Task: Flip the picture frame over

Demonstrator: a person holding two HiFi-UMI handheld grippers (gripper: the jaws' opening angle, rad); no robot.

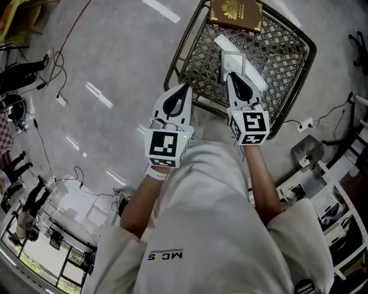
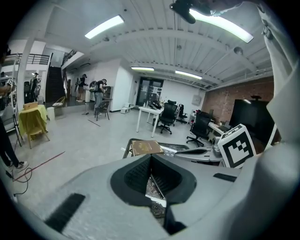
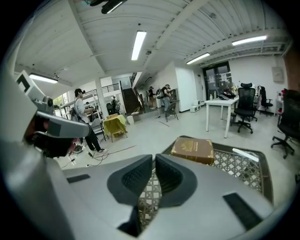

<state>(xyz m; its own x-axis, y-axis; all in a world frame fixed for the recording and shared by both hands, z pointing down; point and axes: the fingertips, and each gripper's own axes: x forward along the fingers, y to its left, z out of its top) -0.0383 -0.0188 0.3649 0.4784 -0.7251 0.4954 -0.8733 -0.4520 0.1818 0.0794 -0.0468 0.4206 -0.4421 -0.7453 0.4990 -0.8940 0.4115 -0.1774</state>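
Observation:
A dark metal lattice table (image 1: 287, 86) stands in front of me. On its far edge lies a brown book-like frame with a gold emblem (image 1: 234, 14), also seen in the left gripper view (image 2: 146, 147) and the right gripper view (image 3: 193, 150). A pale square frame (image 1: 233, 59) lies on a white strip in the middle of the lattice. My right gripper (image 1: 232, 74) is shut and empty, with its tips over the near edge of the pale frame. My left gripper (image 1: 185, 86) is shut and empty, over the table's near left rim.
Cables trail over the grey floor at left (image 1: 57, 74), and a power strip (image 1: 305, 123) lies to the right of the table. White shelving (image 1: 339, 212) stands at the right. Farther off are a white desk with office chairs (image 3: 234, 105) and several people.

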